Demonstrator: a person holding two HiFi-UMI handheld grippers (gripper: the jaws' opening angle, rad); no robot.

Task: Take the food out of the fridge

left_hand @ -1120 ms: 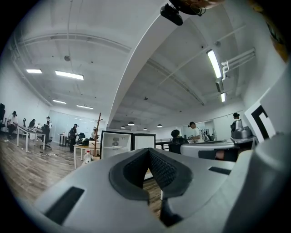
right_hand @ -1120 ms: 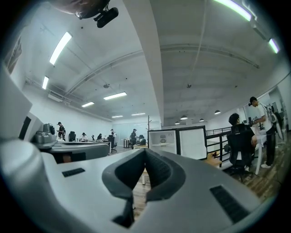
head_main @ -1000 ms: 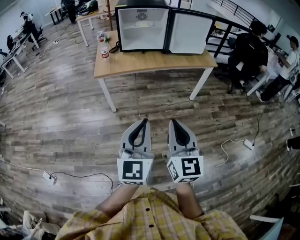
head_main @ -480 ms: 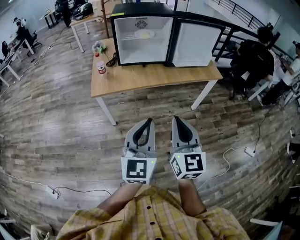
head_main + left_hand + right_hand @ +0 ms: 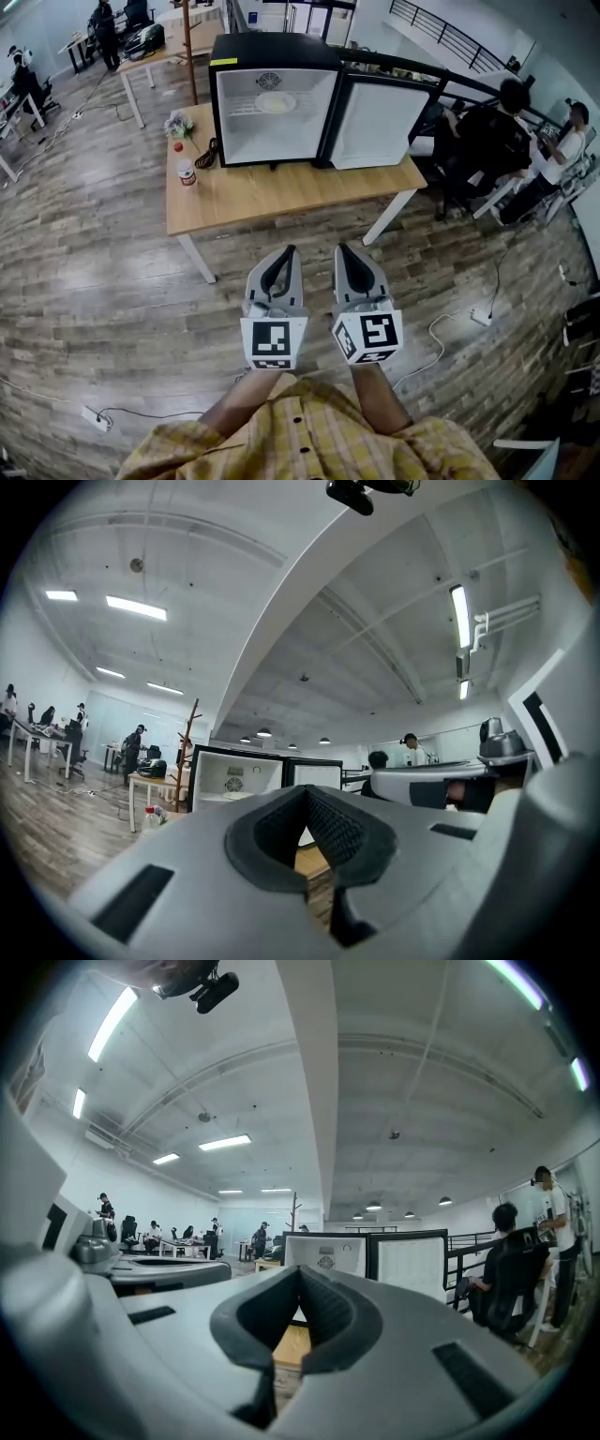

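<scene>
Black boxy fridge (image 5: pixel 272 49), door open, on wooden table (image 5: pixel 272 192); pale round food (image 5: pixel 276 102) on its wire shelf. Left gripper (image 5: pixel 286 251) and right gripper (image 5: pixel 344 249), well short of the fridge, jaws pressed together, empty.

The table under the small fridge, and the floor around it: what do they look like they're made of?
Table: light wood or wood-look laminate top, matte, with faint grain. Its legs look like white-painted metal, though that is a guess. Floor: grey-brown wood-pattern planks, perhaps laminate or vinyl, with a soft sheen from the lights.
</scene>
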